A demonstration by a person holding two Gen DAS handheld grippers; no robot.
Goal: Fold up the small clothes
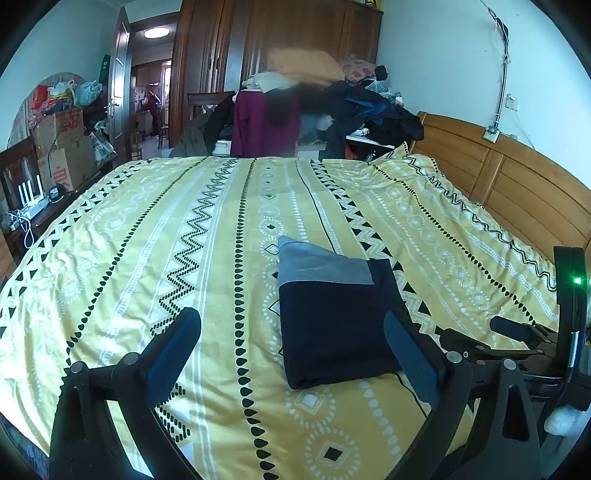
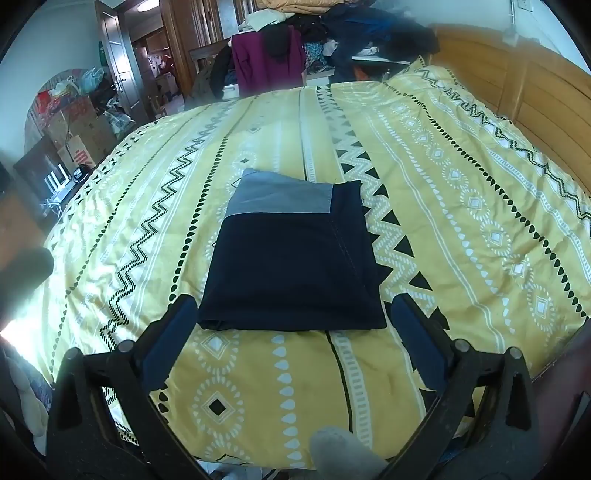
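Left wrist view: far edge of the bed was backed by a heap of clothes and a maroon garment; cardboard boxes stood at far left, a wooden wardrobe behind. Nothing lay between tool and cloth. The left gripper was released, jaws wide apart and empty, above the yellow patterned bedspread. The folded navy garment, with a grey panel at its far end, lay flat just right of centre, its right edge partly hidden by the right finger; contact could not be judged. The right gripper showed at far right, its state unclear here. Wooden headboard ran along the right. Right wrist view: the right gripper was also spread and empty, the folded navy garment centred just beyond its fingertips, near edge between them. A pale blurred object sat at the near bottom edge. Bedspread slightly wrinkled; headboard at right.
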